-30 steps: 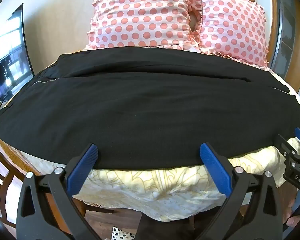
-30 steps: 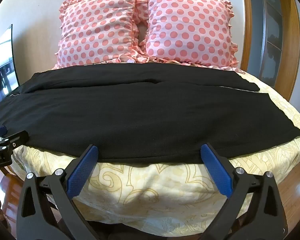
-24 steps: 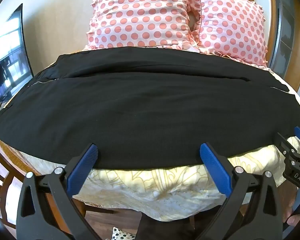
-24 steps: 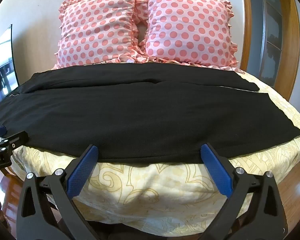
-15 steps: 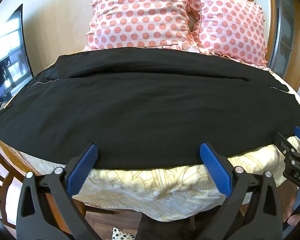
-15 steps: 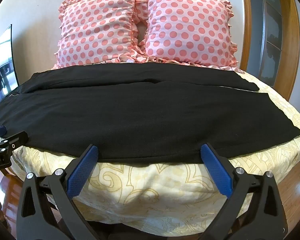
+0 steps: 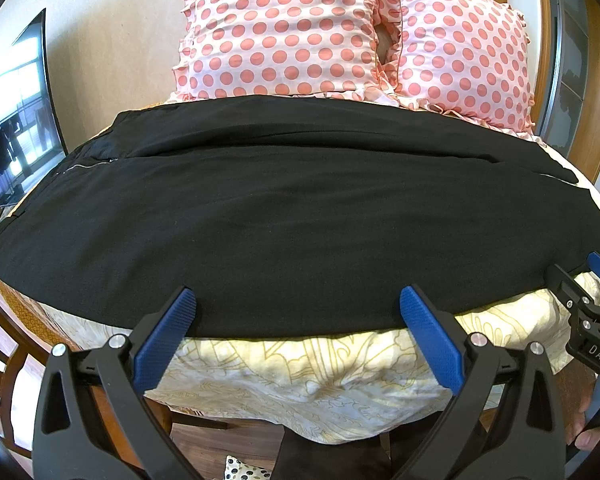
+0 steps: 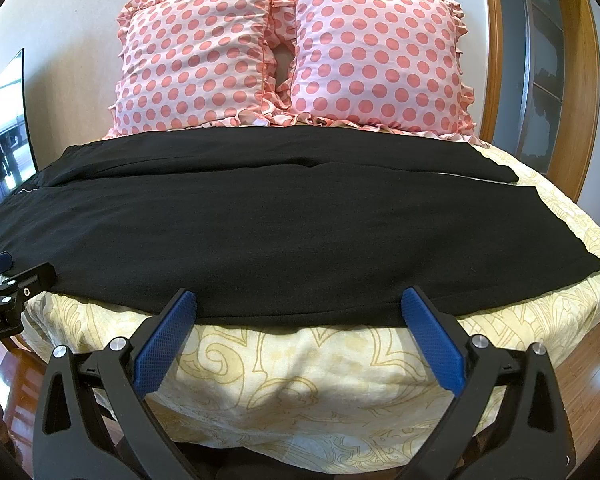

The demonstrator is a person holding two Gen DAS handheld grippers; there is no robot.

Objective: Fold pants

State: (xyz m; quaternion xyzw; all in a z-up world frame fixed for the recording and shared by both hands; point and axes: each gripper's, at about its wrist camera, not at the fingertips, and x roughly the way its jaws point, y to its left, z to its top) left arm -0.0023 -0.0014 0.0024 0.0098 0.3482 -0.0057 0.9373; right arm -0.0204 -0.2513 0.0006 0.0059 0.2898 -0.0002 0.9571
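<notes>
Two hand-held grippers, left (image 7: 296, 316) and right (image 8: 298, 318), gape empty | pants (image 7: 292, 216) flat across bed (image 8: 300, 368), waist left, hems right | we should pinch the near edge at both ends, lift evenly, fold far.

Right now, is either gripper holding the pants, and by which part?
Nothing is held. The left gripper and right gripper are open, short of the black pants.

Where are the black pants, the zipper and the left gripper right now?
black pants (image 8: 284, 232), right wrist view, middle of the spread fabric.
zipper (image 7: 85, 166), left wrist view, silver teeth at the pants' left end.
left gripper (image 7: 296, 320), left wrist view, midway between its open blue fingertips.
</notes>
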